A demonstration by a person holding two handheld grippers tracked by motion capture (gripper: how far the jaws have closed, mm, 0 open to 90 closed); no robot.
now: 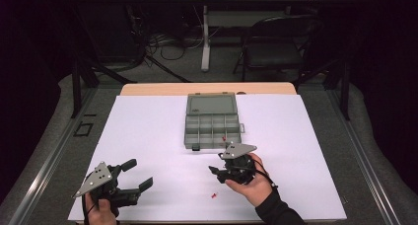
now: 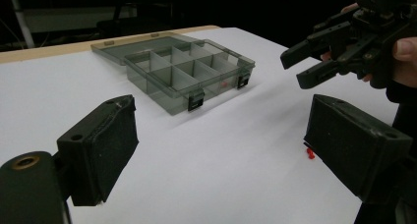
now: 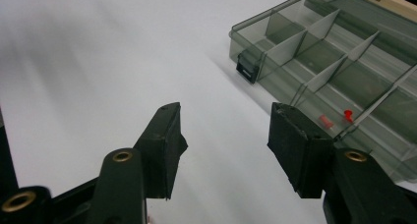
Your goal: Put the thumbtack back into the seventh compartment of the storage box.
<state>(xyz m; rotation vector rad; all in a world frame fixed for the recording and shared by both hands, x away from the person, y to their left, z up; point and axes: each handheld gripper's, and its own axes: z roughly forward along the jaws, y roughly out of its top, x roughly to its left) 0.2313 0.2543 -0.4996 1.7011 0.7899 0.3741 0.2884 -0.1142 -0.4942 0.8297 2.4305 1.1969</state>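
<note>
White tabletop carries a tiny red push pin [image 1: 214, 196] near its front edge, light, sharp, best pinched by its head; right gripper [image 1: 215, 171] and left gripper [image 1: 139, 174] both spread, empty

Organizer box [image 1: 213, 121]: translucent smoky-grey plastic, glossy, smooth walls; black plastic latches [image 2: 195, 102]. Table cover [image 1: 148, 136]: white, matt, paper-like sheet; bare wood edge [image 1: 207, 89] top centre. Left gripper [image 1: 137, 174]: matt black plastic, rough grainy pads [image 2: 105, 145], brass-look inserts, grey metal-look plate. Pushpin [image 1: 214, 196]: red plastic, slightly glossy.
</note>
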